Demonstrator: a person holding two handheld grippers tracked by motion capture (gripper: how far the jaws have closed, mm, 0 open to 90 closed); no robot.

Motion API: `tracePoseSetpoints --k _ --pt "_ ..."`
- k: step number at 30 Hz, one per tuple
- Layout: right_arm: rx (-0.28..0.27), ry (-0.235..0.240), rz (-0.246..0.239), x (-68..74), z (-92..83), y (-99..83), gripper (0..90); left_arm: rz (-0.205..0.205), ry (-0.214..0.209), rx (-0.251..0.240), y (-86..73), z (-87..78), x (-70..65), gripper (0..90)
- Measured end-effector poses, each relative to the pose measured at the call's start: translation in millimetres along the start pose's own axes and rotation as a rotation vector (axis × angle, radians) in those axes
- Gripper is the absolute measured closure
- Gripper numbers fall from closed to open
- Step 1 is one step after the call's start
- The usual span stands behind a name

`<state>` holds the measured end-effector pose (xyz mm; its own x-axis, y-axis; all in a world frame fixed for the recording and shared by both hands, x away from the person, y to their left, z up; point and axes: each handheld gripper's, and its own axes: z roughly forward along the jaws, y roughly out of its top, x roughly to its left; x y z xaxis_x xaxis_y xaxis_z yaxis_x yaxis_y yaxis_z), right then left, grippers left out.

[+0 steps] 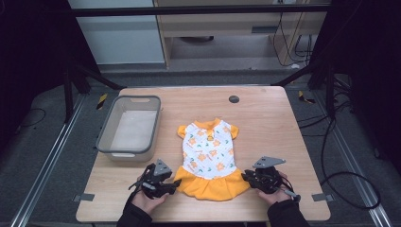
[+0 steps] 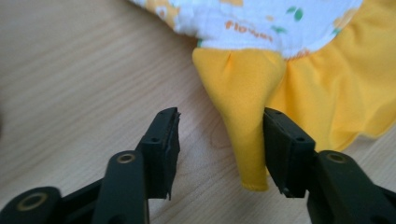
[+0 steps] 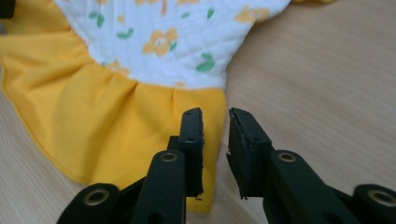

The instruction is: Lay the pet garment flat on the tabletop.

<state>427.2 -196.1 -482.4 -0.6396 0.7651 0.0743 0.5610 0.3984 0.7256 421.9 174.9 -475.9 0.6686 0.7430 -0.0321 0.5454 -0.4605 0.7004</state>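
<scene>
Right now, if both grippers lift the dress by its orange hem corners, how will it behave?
Probably floppy: the dress lies flat, its orange ruffle gathered in soft folds, so the middle would likely sag. It looks thin and light. The left gripper and right gripper stand open at the corners; thin cloth may slip without a firm pinch.

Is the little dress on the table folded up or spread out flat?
Spread out flat. The dress lies face up on the table, both sleeves out to the sides and the orange ruffle hem fanned wide, with no fold across it.
</scene>
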Motion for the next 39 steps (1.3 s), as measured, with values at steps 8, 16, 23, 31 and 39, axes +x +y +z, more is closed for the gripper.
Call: tracePoseSetpoints --k 8,16,23,31,39 --pt "-0.169 -0.019 0.016 -6.2 -9.7 14.4 81.1 -0.011 -0.016 -0.13 21.0 -16.5 4.1 52.4" --pt "-0.226 -0.033 0.01 -10.7 -1.0 35.2 89.2 0.013 -0.009 -0.153 42.5 -14.8 0.1 64.2" --pt "-0.233 -0.031 0.026 -16.6 16.4 47.0 90.0 0.033 -0.056 -0.131 56.0 14.3 -3.7 75.6" --pt "-0.151 -0.027 -0.003 -14.8 54.5 49.7 90.0 0.078 -0.044 0.004 34.5 45.5 -2.1 76.9" --pt "-0.053 -0.065 -0.008 -15.1 71.0 39.9 89.8 0.066 -0.048 0.004 23.8 47.9 -3.0 76.5"
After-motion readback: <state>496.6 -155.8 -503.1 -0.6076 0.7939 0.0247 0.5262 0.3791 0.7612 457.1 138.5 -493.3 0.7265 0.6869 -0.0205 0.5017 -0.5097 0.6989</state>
